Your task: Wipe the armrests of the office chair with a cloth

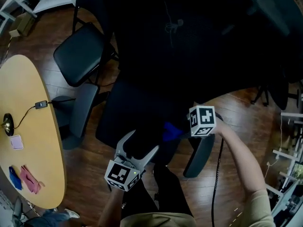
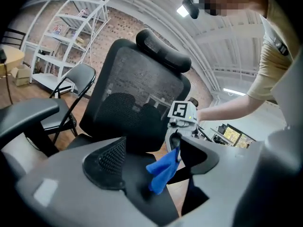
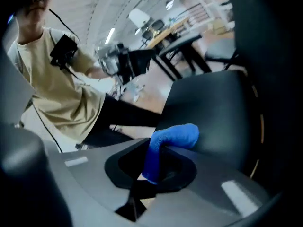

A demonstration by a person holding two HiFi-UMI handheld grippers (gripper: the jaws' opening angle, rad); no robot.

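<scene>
Left gripper (image 1: 138,148) hung spread and empty over the office chair (image 1: 135,112) seat front; I guessed it was kept free to steady the chair. Right gripper (image 1: 183,128) was clamped on the blue cloth (image 1: 170,132), just inboard of the chair's armrest (image 1: 199,156), apparently staged for wiping.

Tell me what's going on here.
A person stands before a black office chair with a gripper in each hand. The right gripper is shut on a blue cloth, which hangs above the seat near the armrest on that side. Whether the cloth touches the armrest I can't tell. The left gripper is open and empty, held over the seat's front edge.
</scene>
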